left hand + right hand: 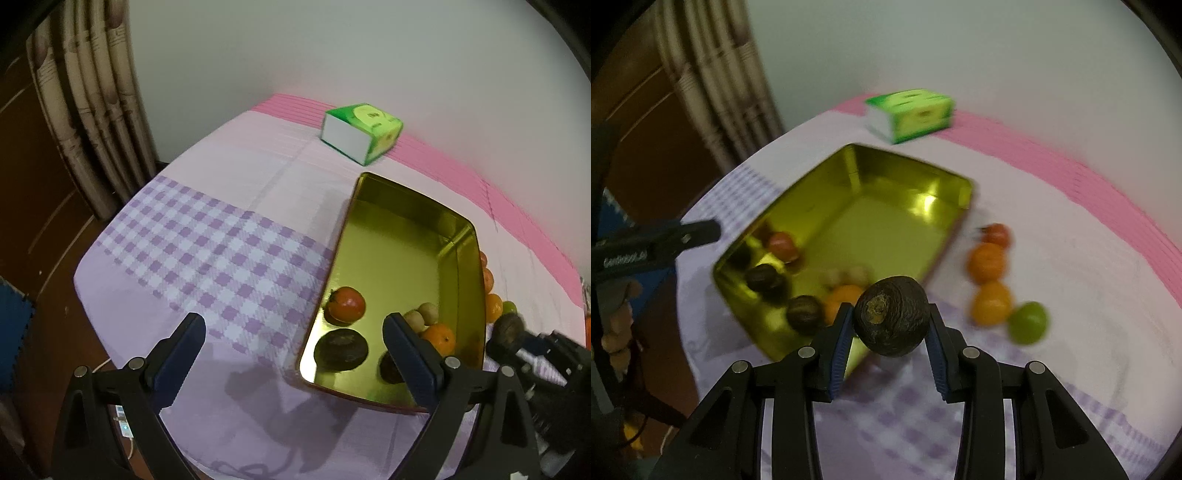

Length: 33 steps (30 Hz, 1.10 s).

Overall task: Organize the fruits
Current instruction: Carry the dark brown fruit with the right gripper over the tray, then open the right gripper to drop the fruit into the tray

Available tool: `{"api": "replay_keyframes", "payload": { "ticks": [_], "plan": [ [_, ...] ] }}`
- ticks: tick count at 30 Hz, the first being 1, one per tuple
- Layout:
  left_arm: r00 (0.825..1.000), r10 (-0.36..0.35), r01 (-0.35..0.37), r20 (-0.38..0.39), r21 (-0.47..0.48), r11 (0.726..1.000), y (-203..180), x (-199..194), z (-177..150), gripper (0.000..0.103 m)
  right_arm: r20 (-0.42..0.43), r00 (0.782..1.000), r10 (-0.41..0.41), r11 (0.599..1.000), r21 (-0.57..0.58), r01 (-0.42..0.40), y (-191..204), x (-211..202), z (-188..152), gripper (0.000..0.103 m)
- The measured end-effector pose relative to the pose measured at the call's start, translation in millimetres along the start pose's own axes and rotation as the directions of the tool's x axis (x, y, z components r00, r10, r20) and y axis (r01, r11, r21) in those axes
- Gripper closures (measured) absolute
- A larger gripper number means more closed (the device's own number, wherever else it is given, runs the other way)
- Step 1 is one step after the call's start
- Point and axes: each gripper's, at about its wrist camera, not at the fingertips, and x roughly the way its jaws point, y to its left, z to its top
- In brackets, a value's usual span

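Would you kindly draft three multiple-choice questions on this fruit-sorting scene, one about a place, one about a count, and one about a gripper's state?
1. Where does the green box stand?
A. inside the gold tray
B. on the cloth beyond the tray, near the wall
C. on the floor

2. How many fruits lie on the cloth outside the tray, in the right wrist view?
A. one
B. four
C. seven

3. What is the state of the right gripper?
A. shut on a dark wrinkled fruit
B. open and empty
C. shut on an orange

Answers:
1 B: the green box sits on the pink cloth past the far end of the gold tray.
2 B: a red fruit, two oranges and a green fruit lie beside the tray.
3 A: the right gripper has its pads pressed on the dark wrinkled fruit.
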Motion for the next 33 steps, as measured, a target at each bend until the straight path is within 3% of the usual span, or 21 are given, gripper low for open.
{"api": "replay_keyframes", "payload": {
  "ticks": [11, 33],
  "plan": [
    [1.000, 0.004, -0.004, -0.006, -0.042, 0.999, 11.8, 3.8, 2.5, 0.007, -0.088, 0.995, 0.047, 0.996, -0.070, -0.053, 32.0, 34.8, -4.9, 0.064],
    [1.000, 0.010, -0.010, -0.010, -0.050, 0.999, 13.2, 6.3, 0.9, 0.007, -0.084, 0.996, 0.043, 0.997, -0.062, -0.049, 32.4, 38.3, -4.4, 0.063]
  ]
}}
